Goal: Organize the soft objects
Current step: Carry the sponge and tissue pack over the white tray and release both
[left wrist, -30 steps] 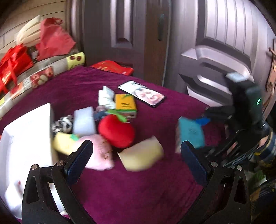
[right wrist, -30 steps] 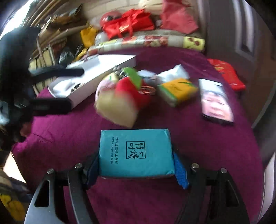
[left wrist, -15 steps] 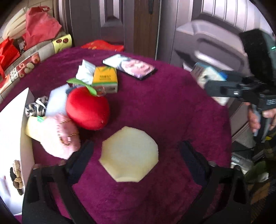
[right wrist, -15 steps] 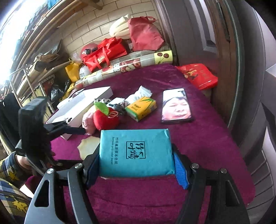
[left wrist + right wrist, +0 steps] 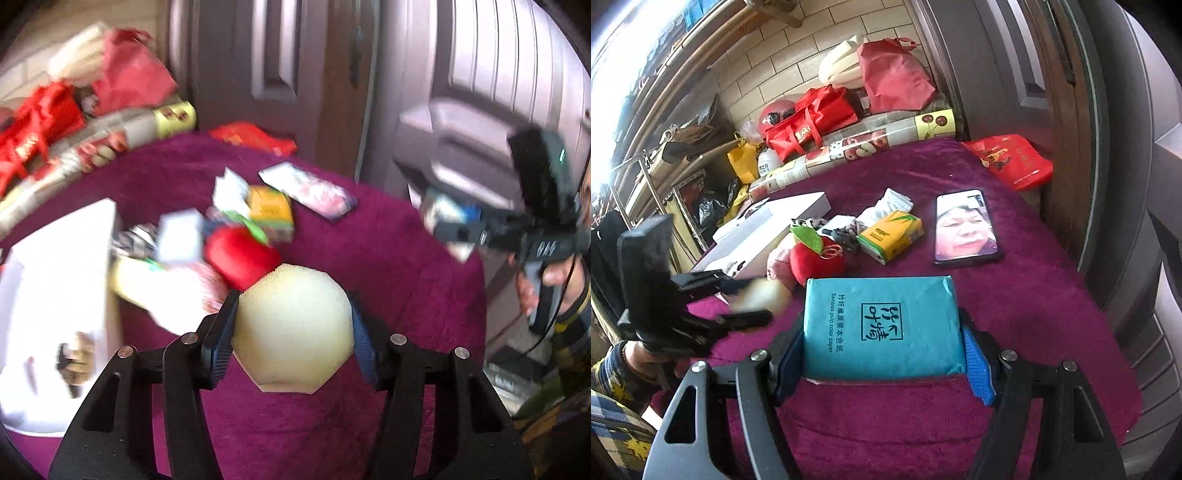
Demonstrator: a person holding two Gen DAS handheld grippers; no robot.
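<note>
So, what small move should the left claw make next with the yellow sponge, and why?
Probably lift the sponge a little, straight up. The left claw has just been closing and its pads now press both sides of the sponge, which sits close against the red apple toy on the purple cloth. Rising first should clear the toy before carrying it away.

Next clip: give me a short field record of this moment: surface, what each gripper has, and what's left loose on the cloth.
surface: purple cloth
left gripper: jaws just closed onto the pale yellow sponge
right gripper: shut on the teal tissue pack
loose items: red plush apple, yellow tissue pack, phone, white box
blur: left view smeared; pile detail unclear
</note>
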